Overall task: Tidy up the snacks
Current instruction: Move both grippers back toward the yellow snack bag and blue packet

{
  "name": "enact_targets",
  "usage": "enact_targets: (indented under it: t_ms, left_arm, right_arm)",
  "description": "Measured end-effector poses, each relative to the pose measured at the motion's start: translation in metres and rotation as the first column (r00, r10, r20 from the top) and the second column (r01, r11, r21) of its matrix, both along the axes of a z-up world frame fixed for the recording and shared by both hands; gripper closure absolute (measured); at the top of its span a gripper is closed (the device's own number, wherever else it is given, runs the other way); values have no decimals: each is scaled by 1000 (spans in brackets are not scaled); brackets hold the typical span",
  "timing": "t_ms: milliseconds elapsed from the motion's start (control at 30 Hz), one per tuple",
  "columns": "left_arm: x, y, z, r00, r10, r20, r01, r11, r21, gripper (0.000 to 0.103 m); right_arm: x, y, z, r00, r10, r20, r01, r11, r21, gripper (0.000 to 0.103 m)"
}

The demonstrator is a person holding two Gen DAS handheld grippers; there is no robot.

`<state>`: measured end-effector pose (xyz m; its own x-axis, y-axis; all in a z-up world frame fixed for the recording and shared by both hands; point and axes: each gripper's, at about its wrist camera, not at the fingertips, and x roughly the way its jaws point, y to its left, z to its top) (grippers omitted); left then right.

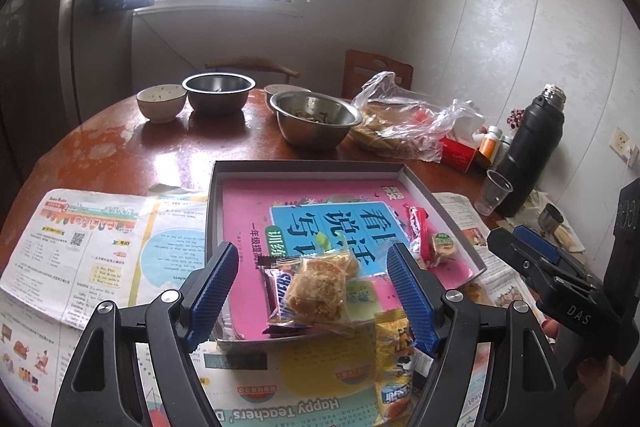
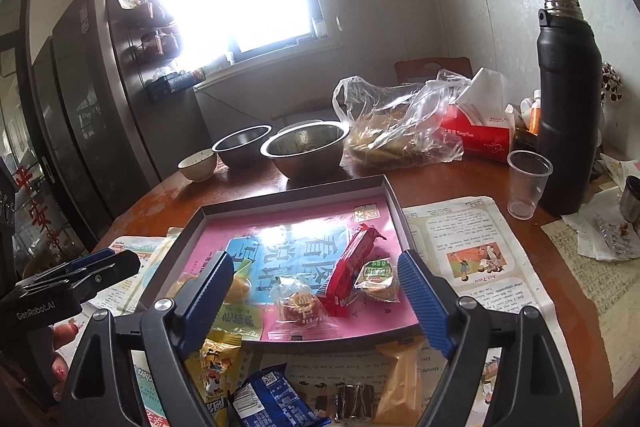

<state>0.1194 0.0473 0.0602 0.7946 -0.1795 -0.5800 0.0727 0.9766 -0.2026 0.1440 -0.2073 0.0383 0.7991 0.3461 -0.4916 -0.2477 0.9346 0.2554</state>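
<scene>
While both hand-held grippers [image 1: 312, 295] [image 2: 316, 301] gape empty, only the right view shows the blue packet [image 2: 272, 399].

We had a round reddish-brown table [image 1: 120, 143], pretty worn on top. Newspaper sheets [image 1: 80, 251] covered the near side, with a shallow grey tray [image 2: 394, 203] on them and loose wrapped snacks [image 2: 272, 399] in front. Farther back sat two steel bowls [image 1: 314, 119], a small ceramic bowl [image 1: 161, 103], a plastic bag [image 2: 396, 123], a red tissue box [image 2: 480, 135], a clear cup [image 2: 528, 183] and a black flask [image 2: 568, 99].
</scene>
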Motion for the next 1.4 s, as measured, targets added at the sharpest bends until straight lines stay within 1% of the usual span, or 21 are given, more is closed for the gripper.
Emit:
enact_targets:
  t_ms: [567, 1133, 1400]
  left_arm:
    - [-17, -11, 7, 1000, -24, 4, 24, 1000, 17, 25]
    - [-33, -25, 10, 999, -51, 2, 51, 998, 36, 25]
    - [-37, -30, 6, 998, -61, -17, 61, 998, 31, 25]
  right_arm:
    - [-22, -6, 7, 1000, 8, 28, -8, 1000, -5, 17]
    - [-41, -16, 7, 1000, 12, 28, -12, 1000, -9, 17]
    - [-49, -21, 4, 1000, 13, 23, -13, 1000, -19, 17]
